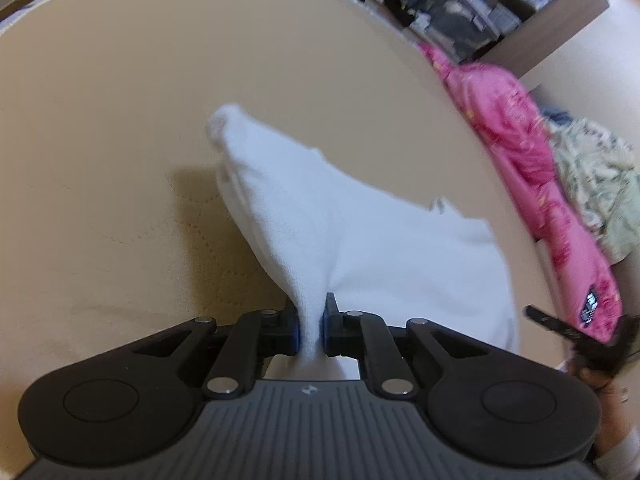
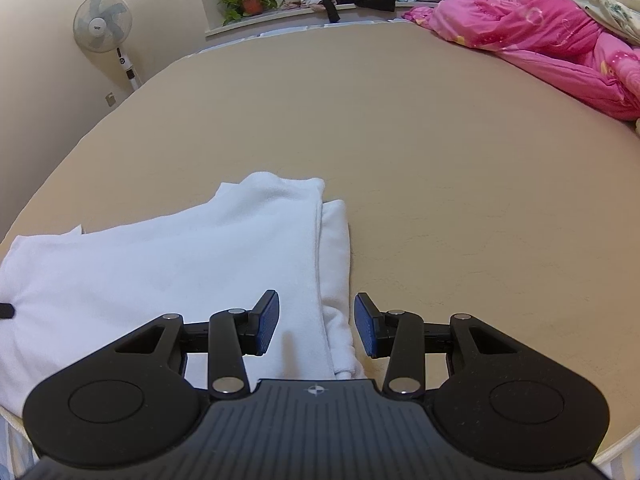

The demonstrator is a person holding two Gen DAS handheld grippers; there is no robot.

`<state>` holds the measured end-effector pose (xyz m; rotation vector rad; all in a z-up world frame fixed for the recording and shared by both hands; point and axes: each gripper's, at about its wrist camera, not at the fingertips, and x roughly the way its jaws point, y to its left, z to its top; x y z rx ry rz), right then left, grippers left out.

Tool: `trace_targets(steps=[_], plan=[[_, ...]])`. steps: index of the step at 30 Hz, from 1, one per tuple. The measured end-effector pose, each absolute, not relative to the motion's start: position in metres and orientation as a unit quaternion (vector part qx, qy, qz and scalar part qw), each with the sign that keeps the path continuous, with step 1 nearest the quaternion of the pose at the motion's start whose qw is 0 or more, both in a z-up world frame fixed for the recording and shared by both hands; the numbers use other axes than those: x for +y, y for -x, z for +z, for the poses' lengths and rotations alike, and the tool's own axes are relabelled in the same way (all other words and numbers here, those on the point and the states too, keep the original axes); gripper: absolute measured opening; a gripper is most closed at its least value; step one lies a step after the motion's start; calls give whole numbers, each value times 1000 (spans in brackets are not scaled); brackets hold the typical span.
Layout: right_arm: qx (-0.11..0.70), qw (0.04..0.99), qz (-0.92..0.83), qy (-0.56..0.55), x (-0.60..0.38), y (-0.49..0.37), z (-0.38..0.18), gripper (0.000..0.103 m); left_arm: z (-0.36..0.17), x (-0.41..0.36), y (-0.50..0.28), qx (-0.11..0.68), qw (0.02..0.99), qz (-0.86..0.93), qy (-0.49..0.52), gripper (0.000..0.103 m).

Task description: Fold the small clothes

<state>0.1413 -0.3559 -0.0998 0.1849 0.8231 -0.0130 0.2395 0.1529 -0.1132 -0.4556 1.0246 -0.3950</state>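
Left wrist view, my left gripper [image 1: 310, 330]: the two fingers are pressed together on a bunched part of the white cloth [image 1: 340, 240], which passes between the blue pads [image 1: 295, 332].
Left wrist view, the cloth: it rises from my fingers and spreads out over the beige bed surface [image 1: 120, 100]; its far corner is lifted and looks blurred.
Left wrist view, right side: a pink quilt [image 1: 520, 140] lies along the edge of the bed, and part of my right gripper [image 1: 580, 336] shows at the frame edge.
Right wrist view, my right gripper [image 2: 316, 326]: the fingers stand wide apart and hold nothing; they are above the near right edge of the cloth [image 2: 180, 256].
Right wrist view, the cloth: it lies in folded layers on the bed surface [image 2: 440, 160], to the left of centre.
Right wrist view, background: the pink quilt [image 2: 540, 36], a standing fan [image 2: 103, 22] and a potted plant [image 2: 250, 0] on the window sill.
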Motion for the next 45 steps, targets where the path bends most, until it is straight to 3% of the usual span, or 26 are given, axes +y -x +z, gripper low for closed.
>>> trace_targets(steps=[10, 19, 24, 29, 34, 37, 45], plan=[[391, 916, 14, -84, -348, -140, -94, 43, -87, 227, -211, 456, 855, -120, 217, 11], [379, 919, 26, -107, -356, -146, -86, 43, -69, 196, -211, 462, 861, -124, 173, 10], [361, 925, 38, -113, -361, -145, -77, 43, -33, 117, -220, 454, 860, -171, 157, 10], [348, 928, 31, -134, -368, -141, -72, 43, -21, -27, -233, 464, 853, -204, 128, 11], [347, 924, 21, -161, -377, -141, -73, 43, -30, -110, -239, 484, 814, -281, 158, 32], [348, 920, 27, -176, -379, -140, -73, 43, -4, -88, -224, 424, 836, -306, 163, 40], [383, 901, 103, -178, -349, -148, -84, 43, -15, 1, -169, 397, 876, -271, 46, 40]])
